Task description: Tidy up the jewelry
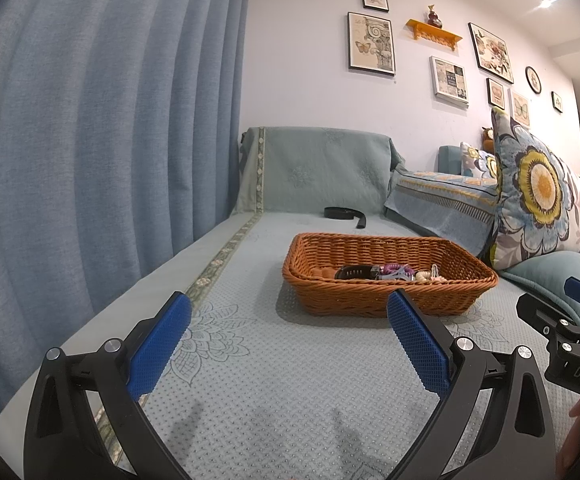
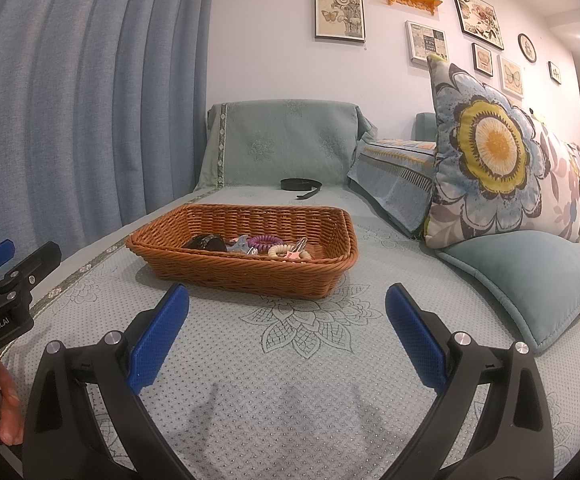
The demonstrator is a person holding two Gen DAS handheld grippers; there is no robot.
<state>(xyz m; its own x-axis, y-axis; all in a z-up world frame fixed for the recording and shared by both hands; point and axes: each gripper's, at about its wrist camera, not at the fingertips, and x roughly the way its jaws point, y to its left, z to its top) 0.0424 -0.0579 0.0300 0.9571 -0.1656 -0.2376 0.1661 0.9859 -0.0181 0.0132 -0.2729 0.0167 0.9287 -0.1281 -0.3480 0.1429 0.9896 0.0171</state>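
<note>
A brown wicker basket (image 1: 330, 248) stands on the sofa seat; it also shows in the right wrist view (image 2: 250, 268). Inside lie a dark watch (image 2: 206, 243), a purple spiral hair tie (image 2: 264, 242), a cream spiral tie (image 2: 280, 250) and small clips. My left gripper (image 1: 290, 320) is open and empty, just short of the basket's near side. My right gripper (image 2: 288, 308) is open and empty, in front of the basket's near right corner. Each gripper shows at the edge of the other's view.
A black belt (image 1: 344, 214) lies on the seat behind the basket. Blue curtains (image 1: 110, 120) hang along the left. Floral pillows (image 2: 490, 152) and a teal cushion (image 2: 538, 276) sit on the right. The sofa's covered armrest (image 2: 282, 144) rises at the far end.
</note>
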